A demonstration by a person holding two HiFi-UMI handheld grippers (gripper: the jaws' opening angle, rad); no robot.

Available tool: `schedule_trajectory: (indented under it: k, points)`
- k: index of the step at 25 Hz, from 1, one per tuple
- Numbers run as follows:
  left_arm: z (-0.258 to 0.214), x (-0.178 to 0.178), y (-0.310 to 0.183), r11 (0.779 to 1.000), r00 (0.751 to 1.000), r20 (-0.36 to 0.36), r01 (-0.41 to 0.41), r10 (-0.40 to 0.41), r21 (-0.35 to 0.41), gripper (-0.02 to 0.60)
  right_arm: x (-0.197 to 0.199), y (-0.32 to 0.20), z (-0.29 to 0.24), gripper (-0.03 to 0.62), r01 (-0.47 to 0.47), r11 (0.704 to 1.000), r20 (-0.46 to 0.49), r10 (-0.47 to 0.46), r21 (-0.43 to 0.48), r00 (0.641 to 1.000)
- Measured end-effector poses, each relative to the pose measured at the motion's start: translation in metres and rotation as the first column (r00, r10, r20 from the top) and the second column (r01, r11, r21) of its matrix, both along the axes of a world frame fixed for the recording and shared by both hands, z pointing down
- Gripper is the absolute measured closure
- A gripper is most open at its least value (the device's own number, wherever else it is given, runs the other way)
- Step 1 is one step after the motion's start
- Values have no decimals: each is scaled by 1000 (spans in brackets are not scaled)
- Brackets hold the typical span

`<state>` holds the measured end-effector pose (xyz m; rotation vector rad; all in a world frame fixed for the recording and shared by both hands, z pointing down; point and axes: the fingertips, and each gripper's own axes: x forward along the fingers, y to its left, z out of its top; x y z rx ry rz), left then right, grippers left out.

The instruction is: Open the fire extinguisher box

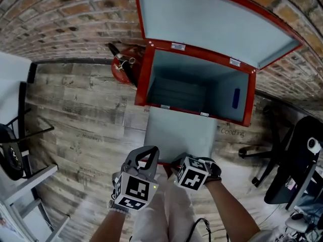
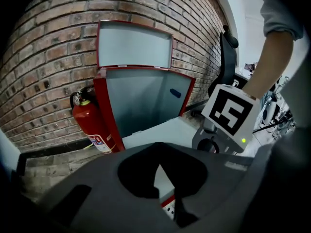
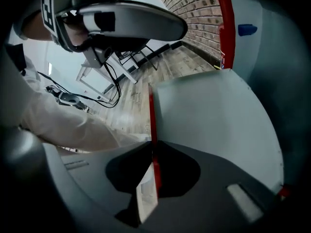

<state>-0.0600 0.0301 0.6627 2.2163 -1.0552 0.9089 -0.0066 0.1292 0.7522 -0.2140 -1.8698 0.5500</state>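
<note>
The box is standing open at the wall, its door swung down. The right gripper is pinching the door's red edge; the left gripper is closed, empty. Next, probably, letting go.

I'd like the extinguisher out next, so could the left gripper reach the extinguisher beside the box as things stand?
Probably yes: the extinguisher stands outside the box against the brick wall, and only bare floor lies between it and the left gripper.
</note>
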Motion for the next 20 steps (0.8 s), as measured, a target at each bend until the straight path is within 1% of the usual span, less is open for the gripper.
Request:
schedule_trajectory:
  k: [5, 8, 12, 14, 16, 20]
  points:
    - [25, 11, -4, 999, 999, -2, -33, 33, -15, 584, 0, 7, 36, 554, -5, 999, -19, 6, 35, 1000]
    - [37, 14, -14, 999, 999, -3, -46, 46, -11, 584, -1, 7, 61, 554, -16, 998, -35, 18, 56, 999]
    - [49, 23, -30, 998, 998, -15, -60, 60, 16, 584, -1, 2, 92, 560, 17, 994, -64, -10, 110, 998]
    - [55, 25, -38, 998, 998, -18, -59, 59, 24, 584, -1, -2, 107, 560, 22, 992, -76, -12, 123, 997]
    - [62, 28, -44, 998, 998, -24, -54, 55, 28, 584, 0, -7, 122, 560, 23, 990, -85, -12, 136, 996]
    - [78, 32, -48, 997, 998, -19, -66, 67, 26, 584, 2, -16, 149, 562, 56, 985, -105, -39, 165, 994]
